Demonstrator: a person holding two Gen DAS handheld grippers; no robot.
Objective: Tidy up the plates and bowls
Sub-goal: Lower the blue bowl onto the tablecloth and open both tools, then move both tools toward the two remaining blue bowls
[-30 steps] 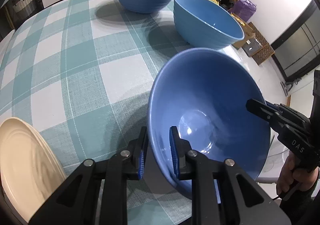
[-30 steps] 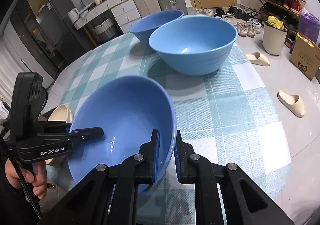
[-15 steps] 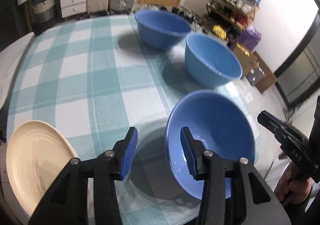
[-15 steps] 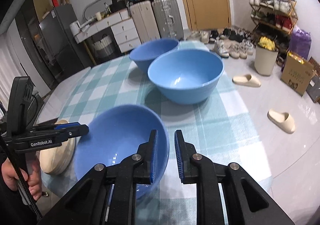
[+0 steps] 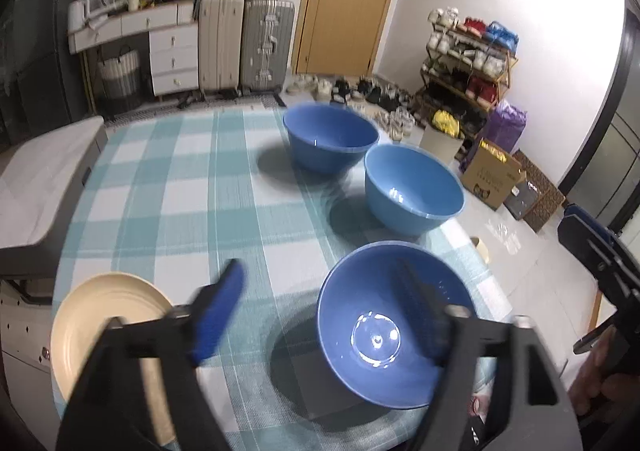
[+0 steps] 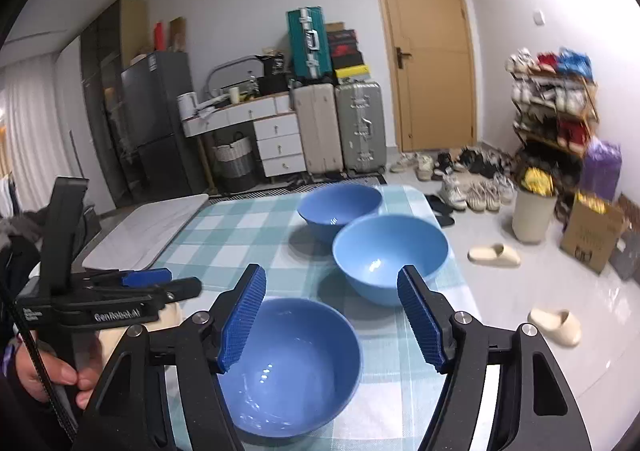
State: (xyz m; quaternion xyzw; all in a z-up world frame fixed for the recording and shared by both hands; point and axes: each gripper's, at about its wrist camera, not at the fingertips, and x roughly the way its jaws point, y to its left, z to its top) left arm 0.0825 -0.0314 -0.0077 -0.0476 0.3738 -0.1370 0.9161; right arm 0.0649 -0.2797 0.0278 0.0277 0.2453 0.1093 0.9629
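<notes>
- Step in hand, as I read it: release of the near blue bowl [image 6: 292, 367]. It sits upright on the checked tablecloth [image 5: 168, 187] at the table's near edge, free of both tools.
- Left gripper [image 5: 320, 315]: jaws opening, standing wide, nothing between the pads; the bowl lies below and beyond them. Its fingers are motion-blurred.
- Right gripper [image 6: 332, 319]: jaws opening, nothing pressed between them; the near bowl is seen below through the gap.
- Middle blue bowl [image 6: 390, 257] and far blue bowl [image 6: 340, 213] stand upright in a row beyond, close to each other; contact cannot be told.
- Cream plate [image 5: 108, 335] rests at the near left table edge, apart from the bowls.
- Judgement: three bowls are lined up unstacked; plate not yet dealt with.
- Next move likely calls for either nesting bowls or shifting the plate. A bowl needs a rim pinch from each side, lifted level; glazed rims look slippery.
- Risk: near bowl and plate sit close to the edge.
</notes>
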